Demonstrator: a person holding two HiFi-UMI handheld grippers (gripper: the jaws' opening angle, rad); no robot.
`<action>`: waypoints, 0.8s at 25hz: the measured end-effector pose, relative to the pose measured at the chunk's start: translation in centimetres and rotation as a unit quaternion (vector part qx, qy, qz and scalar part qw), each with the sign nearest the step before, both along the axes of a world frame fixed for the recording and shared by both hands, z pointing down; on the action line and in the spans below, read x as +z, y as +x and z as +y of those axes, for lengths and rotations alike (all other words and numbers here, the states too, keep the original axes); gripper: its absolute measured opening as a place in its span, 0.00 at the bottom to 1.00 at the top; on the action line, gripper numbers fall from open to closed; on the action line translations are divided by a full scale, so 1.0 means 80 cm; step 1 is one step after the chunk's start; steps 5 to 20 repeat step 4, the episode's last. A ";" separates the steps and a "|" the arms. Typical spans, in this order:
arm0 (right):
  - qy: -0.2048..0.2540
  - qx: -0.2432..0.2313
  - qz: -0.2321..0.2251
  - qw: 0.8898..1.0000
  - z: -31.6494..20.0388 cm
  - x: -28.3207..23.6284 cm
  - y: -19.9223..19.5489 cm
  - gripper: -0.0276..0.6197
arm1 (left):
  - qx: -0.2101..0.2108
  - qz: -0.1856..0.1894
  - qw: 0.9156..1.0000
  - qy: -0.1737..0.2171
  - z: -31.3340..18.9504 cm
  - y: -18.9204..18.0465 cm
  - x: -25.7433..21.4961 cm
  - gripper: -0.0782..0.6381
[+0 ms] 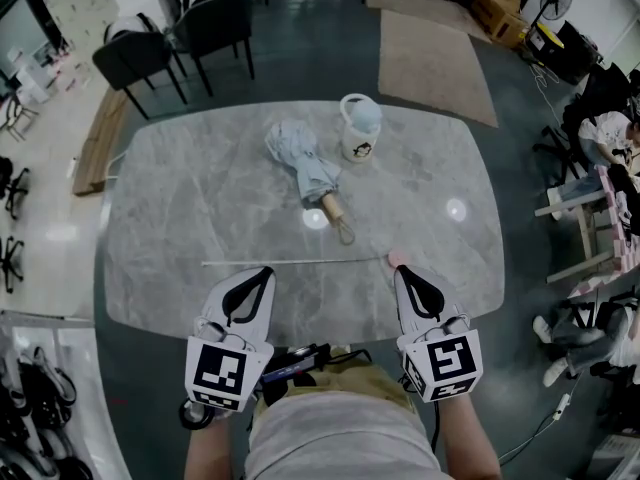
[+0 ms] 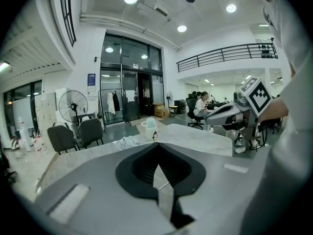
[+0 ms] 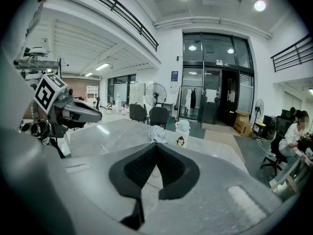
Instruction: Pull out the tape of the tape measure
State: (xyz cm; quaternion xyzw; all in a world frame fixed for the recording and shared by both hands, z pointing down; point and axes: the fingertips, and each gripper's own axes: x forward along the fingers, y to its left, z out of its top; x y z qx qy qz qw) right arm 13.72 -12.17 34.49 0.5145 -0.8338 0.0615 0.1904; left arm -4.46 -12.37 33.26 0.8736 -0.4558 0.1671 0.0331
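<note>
A thin white tape (image 1: 290,262) lies drawn out across the grey marble table (image 1: 180,198), parallel to its near edge. At the tape's right end sits the small pink tape measure body (image 1: 397,258). My right gripper (image 1: 402,271) is shut, with its tip just behind the pink body; whether it touches I cannot tell. My left gripper (image 1: 265,272) is shut too, its tip just short of the tape's middle, with nothing between its jaws. In the left gripper view the left gripper (image 2: 157,146) shows closed jaws, and so does the right gripper (image 3: 156,145) in the right gripper view.
A folded light-blue umbrella (image 1: 305,166) with a wooden handle lies mid-table. A white cup with a lid (image 1: 359,126) stands behind it. Dark chairs (image 1: 180,38) stand beyond the far left corner. A person (image 1: 600,138) sits at the right of the room.
</note>
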 end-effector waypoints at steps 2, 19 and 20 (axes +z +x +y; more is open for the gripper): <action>0.000 0.001 0.000 1.000 0.000 0.000 0.000 0.04 | 0.001 0.000 1.000 0.002 0.000 -0.001 -0.001 0.13; -0.001 0.002 0.000 1.000 0.000 0.000 -0.001 0.05 | 0.001 0.000 1.000 0.003 0.000 -0.002 -0.003 0.13; -0.001 0.002 0.000 1.000 0.000 0.000 -0.001 0.05 | 0.001 0.000 1.000 0.003 0.000 -0.002 -0.003 0.13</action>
